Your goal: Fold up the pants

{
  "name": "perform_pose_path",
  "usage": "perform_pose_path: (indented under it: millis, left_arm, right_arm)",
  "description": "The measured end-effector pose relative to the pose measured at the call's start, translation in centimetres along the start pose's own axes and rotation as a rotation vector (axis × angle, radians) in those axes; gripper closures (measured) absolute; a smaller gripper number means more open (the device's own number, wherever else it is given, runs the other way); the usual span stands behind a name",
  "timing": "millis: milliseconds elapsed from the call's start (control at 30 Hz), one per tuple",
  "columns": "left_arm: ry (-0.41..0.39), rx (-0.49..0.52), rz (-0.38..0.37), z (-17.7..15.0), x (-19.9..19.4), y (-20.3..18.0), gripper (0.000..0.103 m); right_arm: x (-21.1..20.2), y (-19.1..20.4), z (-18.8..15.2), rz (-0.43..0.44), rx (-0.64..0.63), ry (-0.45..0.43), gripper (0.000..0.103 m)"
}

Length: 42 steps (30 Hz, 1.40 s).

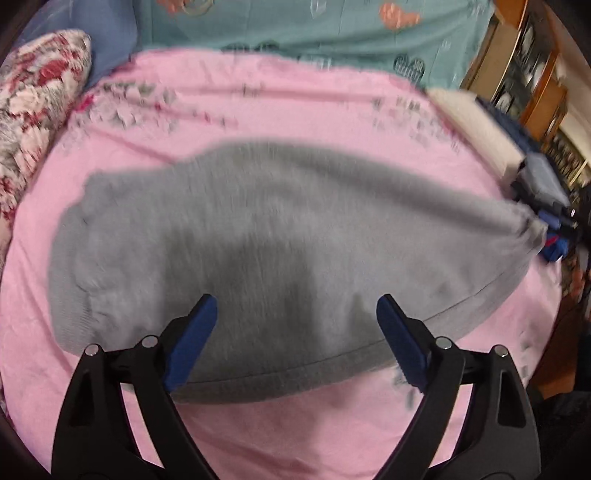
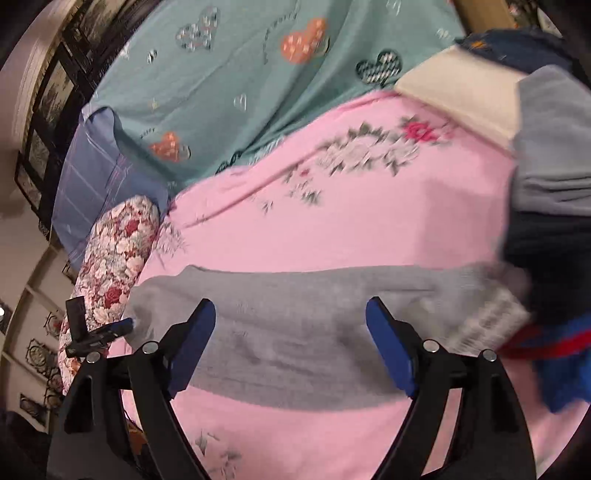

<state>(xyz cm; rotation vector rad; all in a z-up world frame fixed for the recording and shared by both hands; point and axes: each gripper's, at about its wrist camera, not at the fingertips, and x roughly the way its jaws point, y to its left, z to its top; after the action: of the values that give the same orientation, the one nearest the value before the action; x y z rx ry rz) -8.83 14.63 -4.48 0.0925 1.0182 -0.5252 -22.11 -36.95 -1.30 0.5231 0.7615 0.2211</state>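
Note:
The grey pants [image 1: 280, 243] lie folded in a wide flat band on the pink bedsheet [image 1: 295, 435]. In the left wrist view my left gripper [image 1: 297, 308] is open and empty, its blue pads just above the near hem. In the right wrist view my right gripper [image 2: 291, 314] is open and empty over the grey pants [image 2: 295, 339], whose ribbed end [image 2: 487, 321] lies at the right. The left gripper [image 2: 99, 332] shows small at the pants' left end in that view. Both views are blurred.
A floral pillow [image 1: 33, 110] lies at the left, a teal heart-print sheet [image 1: 295, 26] behind. A stack of folded clothes [image 2: 546, 147] sits at the right, with a blue and red garment [image 2: 554, 354] beside the pants. Wooden shelves [image 1: 532, 74] stand at the far right.

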Motion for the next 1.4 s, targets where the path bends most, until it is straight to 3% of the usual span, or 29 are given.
perform_pose_path:
  millis: [100, 133, 167, 200, 233, 267, 333, 400, 500, 633, 700, 733, 800, 833, 967, 1067, 1167, 1233, 1333, 1400]
  left_arm:
    - [-0.007, 0.053, 0.025, -1.1, 0.4, 0.2, 0.013]
    - [-0.005, 0.053, 0.028, -1.2, 0.2, 0.3, 0.013]
    - [-0.007, 0.045, 0.025, -1.3, -0.2, 0.6, 0.013]
    - [-0.009, 0.037, 0.024, -1.4, -0.6, 0.9, 0.013]
    - [-0.012, 0.029, 0.023, -1.4, -1.0, 1.1, 0.013]
    - [-0.018, 0.024, 0.020, -1.4, -1.4, 1.1, 0.013]
    - [-0.037, 0.014, -0.002, -1.3, -2.5, 1.0, 0.013]
    - [-0.058, 0.008, -0.030, -1.2, -3.3, 0.4, 0.013]
    - [-0.073, 0.003, -0.073, -1.3, -3.9, -1.4, 0.013]
    - [-0.057, 0.028, -0.071, -1.4, -3.6, -3.0, 0.013]
    - [-0.052, 0.015, -0.078, -1.5, -3.3, -3.2, 0.013]
    - [-0.048, 0.005, -0.082, -1.5, -3.1, -3.2, 0.013]
    - [-0.037, -0.015, -0.091, -1.2, -2.7, -3.4, 0.013]
    - [-0.033, -0.017, -0.096, -1.2, -2.5, -3.6, 0.013]
    - [-0.018, -0.002, -0.094, -0.7, -1.6, -4.7, 0.013]
    - [-0.013, -0.006, -0.106, -0.2, -1.3, -5.0, 0.013]
    - [-0.025, -0.007, -0.118, 0.5, -1.6, -5.1, 0.013]
    - [-0.036, -0.001, -0.115, 0.8, -1.6, -5.3, 0.013]
    - [-0.013, 0.020, -0.079, 0.7, -0.4, -5.4, 0.008]
    - [0.048, 0.028, -0.029, 0.1, 1.1, -4.9, 0.008]
  right_arm:
    - [1.4, -3.7, -1.9, -0.124, 0.084, 0.081, 0.020]
    - [0.9, -4.5, -2.6, -0.153, 0.084, 0.075, 0.035]
    - [0.0, -5.4, -3.1, -0.182, 0.093, 0.055, 0.060]
    - [-1.0, -5.6, -3.5, -0.185, 0.112, 0.035, 0.065]
    - [-1.9, -5.1, -3.8, -0.172, 0.107, 0.012, 0.060]
    - [-2.6, -4.2, -4.2, -0.148, 0.060, -0.003, 0.048]
    - [-3.2, -1.1, -5.0, -0.119, -0.105, 0.009, 0.036]
    - [-2.7, 1.8, -6.3, -0.151, -0.277, 0.031, 0.036]
    - [0.0, 5.5, -7.9, -0.293, -0.563, 0.077, 0.036]
    - [2.7, 6.3, -9.7, -0.360, -0.749, 0.160, 0.036]
    - [3.1, 6.6, -10.4, -0.373, -0.849, 0.132, 0.037]
    - [3.3, 6.6, -10.3, -0.364, -0.857, 0.127, 0.037]
    - [3.8, 6.5, -9.4, -0.286, -0.823, 0.164, 0.056]
    - [4.3, 6.2, -8.9, -0.246, -0.803, 0.206, 0.079]
    - [4.5, 6.9, -8.8, -0.260, -0.865, 0.238, 0.088]
    - [2.3, 8.0, -8.4, -0.221, -0.848, 0.231, 0.096]
    - [-0.5, 9.0, -8.1, -0.162, -0.817, 0.212, 0.096]
    - [-0.7, 8.9, -8.9, -0.186, -0.819, 0.229, 0.096]
    - [2.3, 7.1, -10.8, -0.238, -0.790, 0.395, 0.096]
    - [2.0, 7.5, -10.6, -0.202, -0.784, 0.395, 0.085]
